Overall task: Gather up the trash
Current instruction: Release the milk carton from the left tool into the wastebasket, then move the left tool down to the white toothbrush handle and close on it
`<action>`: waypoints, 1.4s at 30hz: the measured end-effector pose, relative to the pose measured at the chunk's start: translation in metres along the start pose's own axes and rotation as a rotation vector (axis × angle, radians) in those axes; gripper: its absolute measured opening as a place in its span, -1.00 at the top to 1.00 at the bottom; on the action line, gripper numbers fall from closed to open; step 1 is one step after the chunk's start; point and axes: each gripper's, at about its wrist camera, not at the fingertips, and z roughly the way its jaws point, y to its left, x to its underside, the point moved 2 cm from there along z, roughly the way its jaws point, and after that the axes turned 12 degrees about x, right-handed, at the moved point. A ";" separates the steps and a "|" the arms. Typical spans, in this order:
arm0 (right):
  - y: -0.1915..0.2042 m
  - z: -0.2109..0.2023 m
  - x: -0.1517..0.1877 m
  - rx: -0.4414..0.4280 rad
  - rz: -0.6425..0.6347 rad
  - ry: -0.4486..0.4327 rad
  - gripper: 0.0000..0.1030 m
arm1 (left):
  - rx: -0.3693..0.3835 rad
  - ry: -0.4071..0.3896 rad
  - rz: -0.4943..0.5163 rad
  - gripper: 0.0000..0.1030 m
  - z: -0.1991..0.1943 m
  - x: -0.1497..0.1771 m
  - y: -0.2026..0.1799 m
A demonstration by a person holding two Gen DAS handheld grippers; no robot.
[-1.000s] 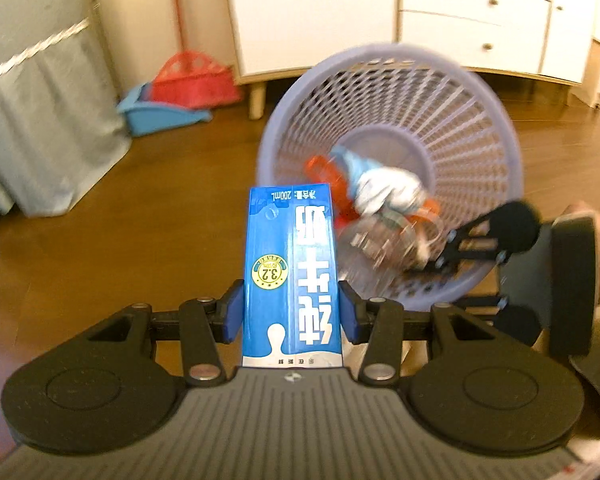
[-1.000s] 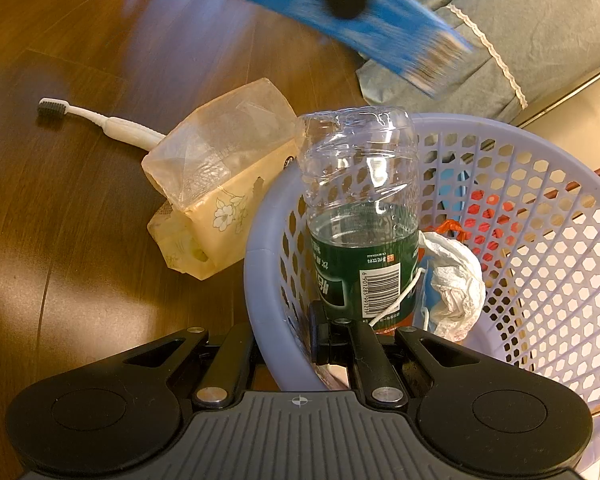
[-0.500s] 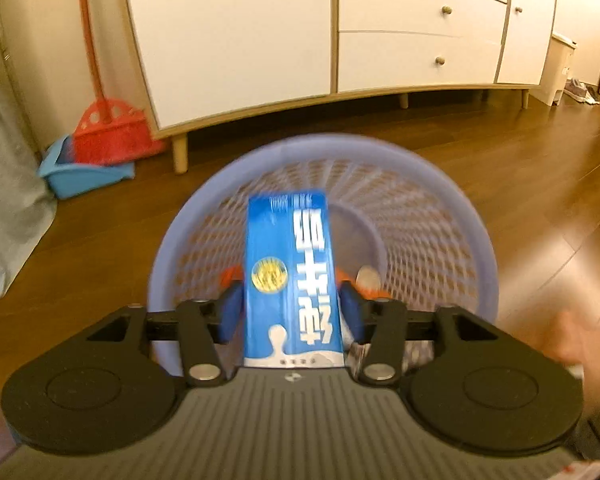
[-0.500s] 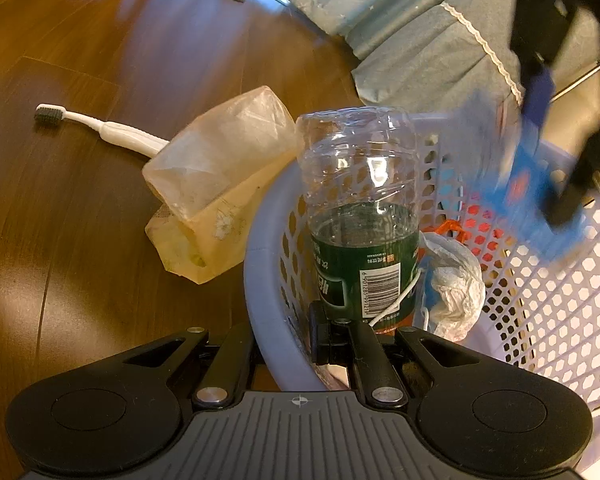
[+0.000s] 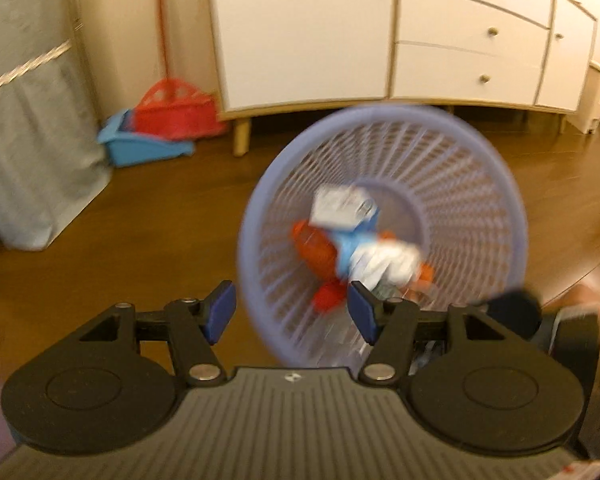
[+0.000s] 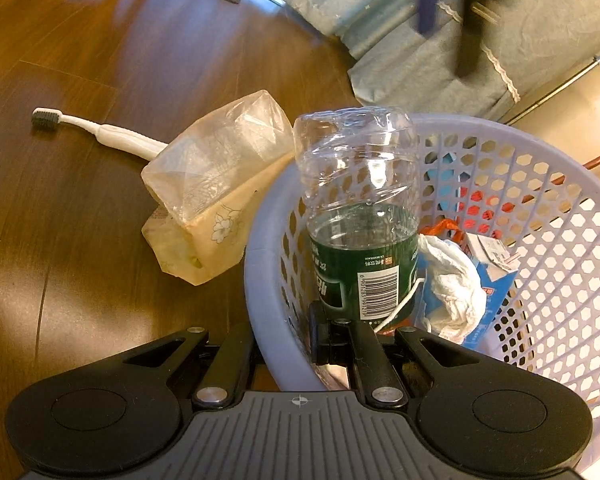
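My left gripper point(image 5: 291, 314) is open, with nothing between its blue pads point(image 5: 220, 312). Just beyond it the lavender basket point(image 5: 380, 111) is tipped with its mouth toward me. Inside lie the blue milk carton point(image 5: 342, 208), an orange wrapper point(image 5: 316, 252) and crumpled white paper point(image 5: 384, 260). My right gripper point(image 6: 284, 340) is shut on the basket's rim point(image 6: 260, 248), one finger inside and one outside. In the right wrist view the basket holds a clear bottle with a green label point(image 6: 360, 240), the white paper point(image 6: 452, 280) and the milk carton point(image 6: 488, 276).
On the wooden floor left of the basket lie a soft tissue pack point(image 6: 212, 200) and a white toothbrush point(image 6: 100, 132). A grey cloth drape point(image 6: 420, 60) hangs behind. A white cabinet point(image 5: 340, 40) and a red and blue dustpan set point(image 5: 160, 128) stand at the back.
My left gripper opened and let go of the milk carton, which now lies in the basket. The left gripper has pulled back. The right gripper still holds the rim.
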 end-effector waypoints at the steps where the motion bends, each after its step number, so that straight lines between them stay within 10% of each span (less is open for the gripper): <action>1: 0.000 0.000 0.001 0.000 -0.002 0.000 0.91 | -0.013 0.007 -0.011 -0.11 -0.003 0.007 0.004; 19: 0.002 0.001 0.007 0.000 -0.019 0.002 0.90 | -0.179 0.115 -0.160 -0.11 -0.033 0.166 0.033; 42: 0.005 0.003 0.010 0.003 -0.020 0.002 0.90 | -0.138 0.183 -0.210 -0.11 0.004 0.192 0.024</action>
